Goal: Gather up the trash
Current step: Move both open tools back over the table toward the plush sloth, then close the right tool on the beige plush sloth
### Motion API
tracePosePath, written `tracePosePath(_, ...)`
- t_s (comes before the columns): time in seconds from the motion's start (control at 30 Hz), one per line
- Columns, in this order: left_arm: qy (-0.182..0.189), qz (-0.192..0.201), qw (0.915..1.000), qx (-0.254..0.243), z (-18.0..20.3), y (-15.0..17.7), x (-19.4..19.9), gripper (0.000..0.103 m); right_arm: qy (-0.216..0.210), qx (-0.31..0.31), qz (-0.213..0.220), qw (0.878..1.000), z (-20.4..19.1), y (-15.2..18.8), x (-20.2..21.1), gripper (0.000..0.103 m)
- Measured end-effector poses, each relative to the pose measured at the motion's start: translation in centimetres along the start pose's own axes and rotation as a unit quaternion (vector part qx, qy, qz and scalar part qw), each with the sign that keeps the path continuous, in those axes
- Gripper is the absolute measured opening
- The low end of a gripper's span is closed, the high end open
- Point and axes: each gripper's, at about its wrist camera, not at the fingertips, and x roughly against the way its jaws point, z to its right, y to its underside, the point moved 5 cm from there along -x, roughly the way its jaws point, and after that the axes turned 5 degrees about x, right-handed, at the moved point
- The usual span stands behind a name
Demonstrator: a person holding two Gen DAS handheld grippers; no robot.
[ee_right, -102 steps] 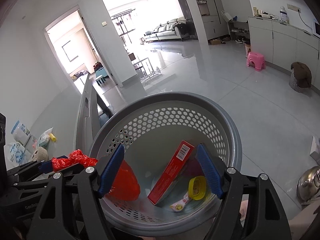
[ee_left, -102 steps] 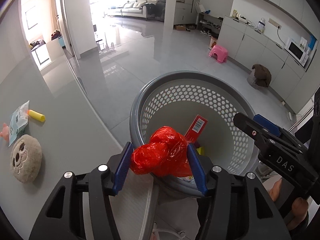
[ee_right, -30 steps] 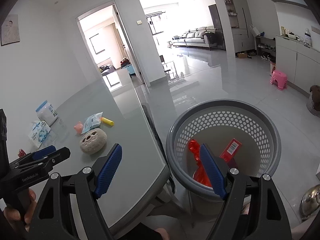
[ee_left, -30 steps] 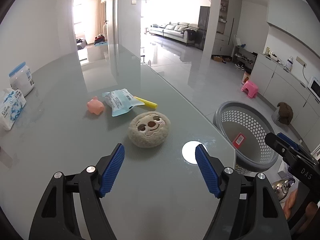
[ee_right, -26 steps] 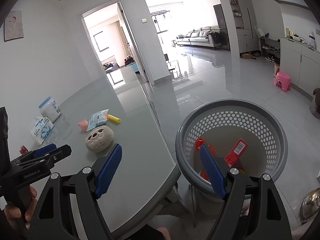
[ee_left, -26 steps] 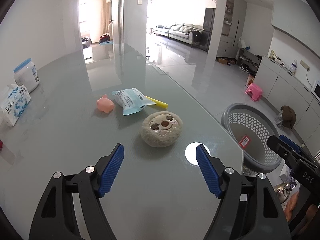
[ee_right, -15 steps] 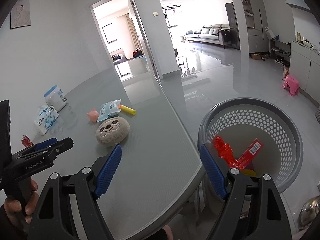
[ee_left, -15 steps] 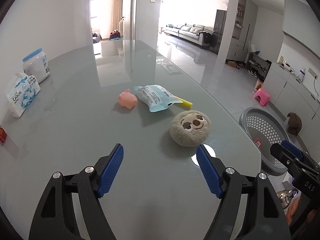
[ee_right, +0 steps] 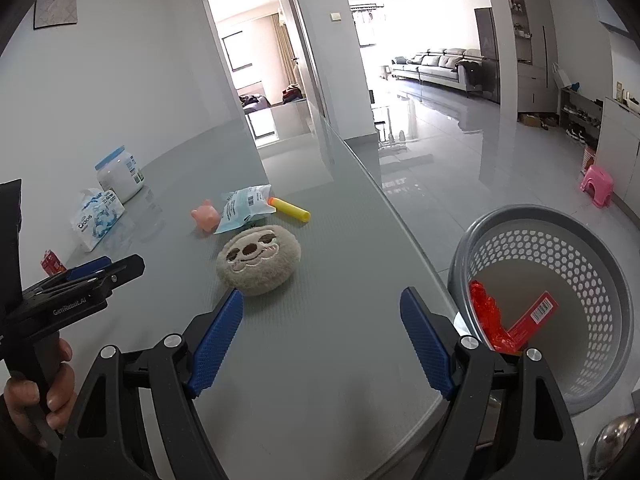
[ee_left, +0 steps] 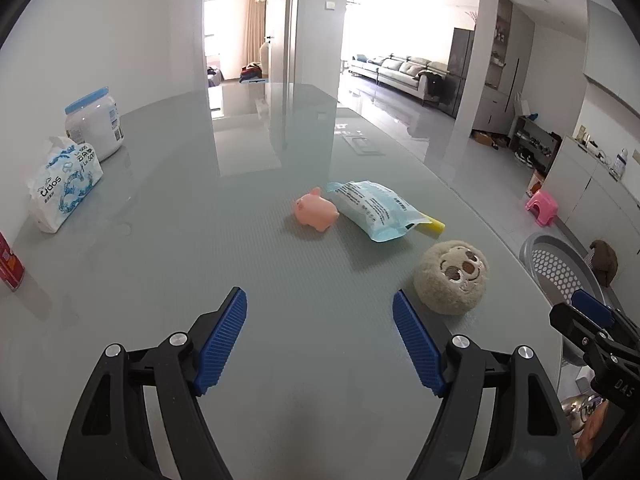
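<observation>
A: What does the left wrist view show?
B: The left gripper [ee_left: 319, 330] hovers above a grey glass table [ee_left: 160, 280], its blue pads spread wide with nothing between them. Ahead lie a pink pig toy [ee_left: 316, 212], a light blue wrapper [ee_left: 374, 210] over a yellow tube [ee_left: 432, 223], and a round plush sloth face [ee_left: 451, 278] just beyond the right pad. At the far left stand a tissue pack [ee_left: 64, 188], a white jar with a blue lid [ee_left: 94, 124] and a red carton [ee_left: 10, 262]. The grey trash basket [ee_left: 560, 268] sits on the floor past the table's right edge

A: And the right wrist view?
B: The right gripper [ee_right: 322, 338] also stands wide open and empty, over the table's near edge. The sloth plush [ee_right: 258, 260] lies just past its left pad, with wrapper [ee_right: 244, 210], tube [ee_right: 290, 208] and pig [ee_right: 206, 215] behind. The basket [ee_right: 552, 304] to the right holds a crumpled red bag [ee_right: 488, 316] and a red box [ee_right: 532, 318]. A hand [ee_right: 36, 392] grips the other tool at the left
</observation>
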Motion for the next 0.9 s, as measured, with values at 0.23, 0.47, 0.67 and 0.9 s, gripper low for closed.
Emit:
tracePosePath(0.23, -0.011, 0.004, 0.9998, 0.016, -2.4, -0.4, -0.7, 0.074, -0.006, 0.011, -0.005, 1.000, -1.5, -0.9, -1.4, 0.077)
tracePosePath(0.47, -0.008, -0.010, 0.9995, 0.030, -3.4, 0.0, -1.6, 0.074, -0.009, 0.025, -0.022, 0.999, -3.0, -1.4, -3.2, 0.077)
tracePosePath(0.67, -0.006, -0.013, 0.9989, 0.045, -4.4, 0.0, -1.6, 0.074, -0.011, 0.035, -0.047, 0.998, -4.4, -1.8, -5.6, 0.080)
tracePosePath(0.9, -0.011, -0.015, 0.9977, 0.065, -5.4, -0.1, -1.7, 0.074, -0.016, 0.038, -0.071, 0.997, -5.4, -2.3, -7.9, 0.083)
